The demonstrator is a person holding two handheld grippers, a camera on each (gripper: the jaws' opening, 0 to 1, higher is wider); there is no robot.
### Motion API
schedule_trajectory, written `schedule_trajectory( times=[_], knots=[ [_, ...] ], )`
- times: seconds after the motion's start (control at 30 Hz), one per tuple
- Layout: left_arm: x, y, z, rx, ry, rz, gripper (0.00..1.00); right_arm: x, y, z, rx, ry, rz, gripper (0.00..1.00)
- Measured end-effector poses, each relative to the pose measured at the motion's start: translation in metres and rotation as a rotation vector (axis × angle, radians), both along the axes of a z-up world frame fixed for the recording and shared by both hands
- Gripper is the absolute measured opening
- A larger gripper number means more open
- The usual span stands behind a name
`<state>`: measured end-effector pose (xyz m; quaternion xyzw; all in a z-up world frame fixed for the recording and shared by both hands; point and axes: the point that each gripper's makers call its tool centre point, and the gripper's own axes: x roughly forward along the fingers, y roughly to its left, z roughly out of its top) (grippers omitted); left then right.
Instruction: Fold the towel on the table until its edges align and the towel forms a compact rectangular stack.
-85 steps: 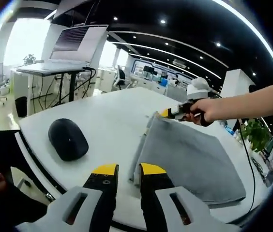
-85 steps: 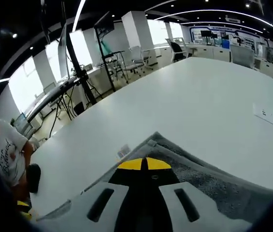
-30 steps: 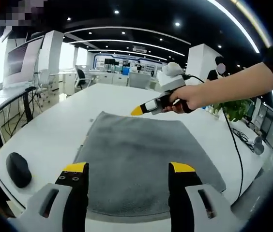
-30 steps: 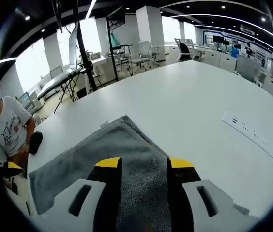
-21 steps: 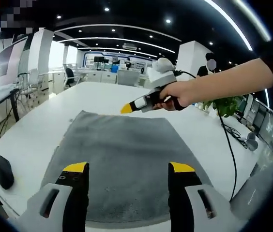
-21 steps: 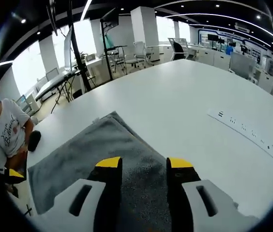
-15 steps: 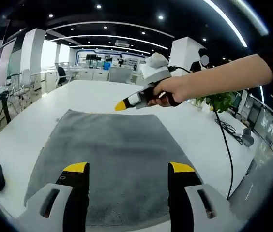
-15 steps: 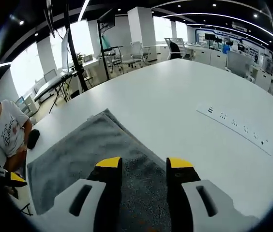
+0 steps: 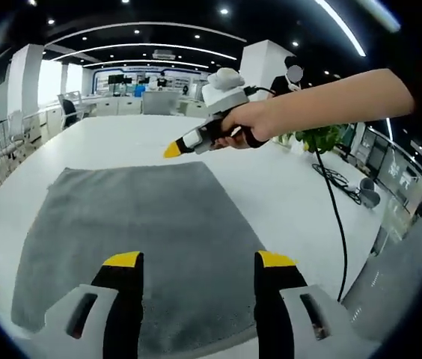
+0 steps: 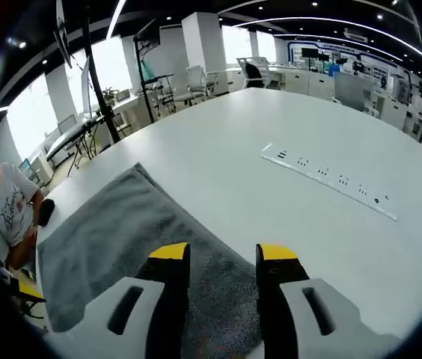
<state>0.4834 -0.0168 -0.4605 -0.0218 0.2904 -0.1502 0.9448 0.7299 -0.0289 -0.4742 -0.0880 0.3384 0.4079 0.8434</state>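
Because the grey towel (image 9: 136,232) lies flat and spread on the white table (image 9: 286,187), with no corner lifted, the layout reads as the interval between 2 folds: the cloth is at rest and both tools stand clear above it. In the left gripper view the left gripper (image 9: 196,262) hangs over the towel's near edge, its 2 yellow-tipped jaws set wide apart with only cloth visible between them, gripping nothing. In the same view the right gripper (image 9: 173,149) is held in a person's hand (image 9: 252,123) at the towel's far edge, its yellow tip pointing toward the far corner; whether the tip touches the cloth cannot be told there. In the right gripper view the right gripper (image 10: 217,258) has its jaws parted, empty, above the towel (image 10: 114,239) edge, with a white power strip (image 10: 331,182) lying well apart on the table (image 10: 271,120). The probable purpose of both positions is to seat each tool at an edge for the next fold.
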Motion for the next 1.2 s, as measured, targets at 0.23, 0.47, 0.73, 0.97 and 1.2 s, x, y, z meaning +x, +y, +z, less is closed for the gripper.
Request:
schedule_trajectory(
  times=[0.23, 0.47, 0.73, 0.97, 1.2],
  knots=[
    [-0.004, -0.032, -0.005, -0.016, 0.040, -0.093, 0.58, 0.009, -0.029, -0.009, -0.007, 0.010, -0.029, 0.34],
    [-0.011, -0.050, -0.014, -0.020, 0.091, -0.166, 0.58, 0.008, -0.045, -0.018, -0.012, 0.032, -0.039, 0.33],
    [-0.029, -0.069, -0.033, 0.028, 0.147, -0.302, 0.50, -0.007, -0.053, -0.030, -0.020, 0.066, -0.019, 0.32],
    [-0.036, -0.082, -0.036, 0.029, 0.161, -0.324, 0.45, -0.011, -0.053, -0.036, -0.013, 0.088, -0.022, 0.28],
    [-0.042, -0.090, -0.043, 0.062, 0.189, -0.350, 0.42, -0.003, -0.048, -0.045, -0.004, 0.094, -0.022, 0.23]
  ],
)
